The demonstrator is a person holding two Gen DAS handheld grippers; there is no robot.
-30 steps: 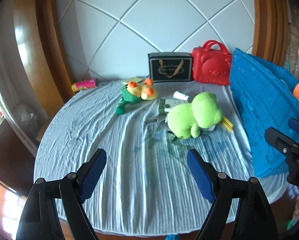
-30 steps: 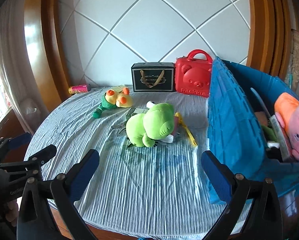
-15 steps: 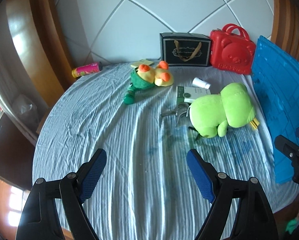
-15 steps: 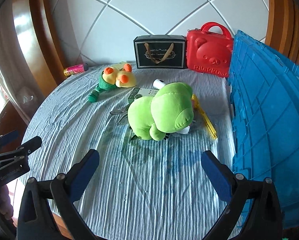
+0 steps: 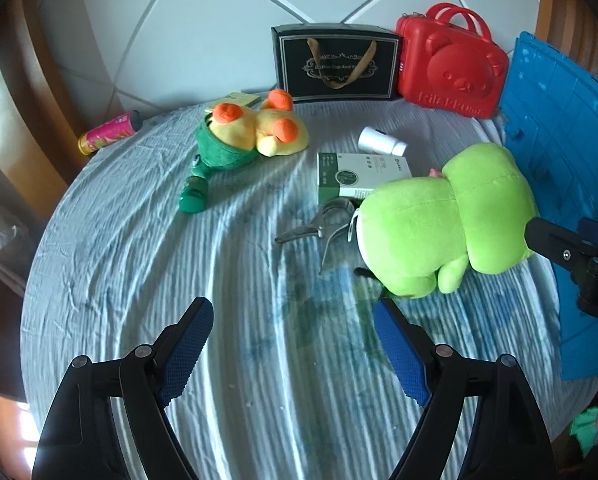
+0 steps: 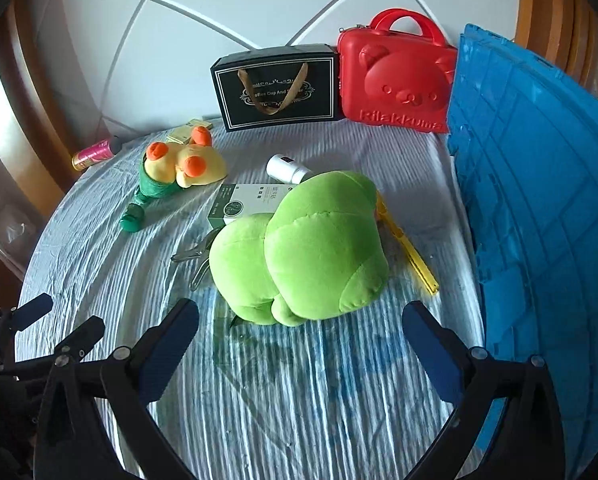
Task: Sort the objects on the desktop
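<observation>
Green plush [image 6: 303,248] hiding pliers [image 6: 195,256]

A white padded wall [image 6: 227,8] with diagonal seams fills the upper centre of both views. Curved brown wooden framing [image 5: 31,80] runs down the upper left, and a matching wooden band [image 6: 547,4] occupies the upper right. A striped, wrinkled pale blue cloth [image 6: 299,392] with faded dark stains covers the round table across the lower centre.
</observation>
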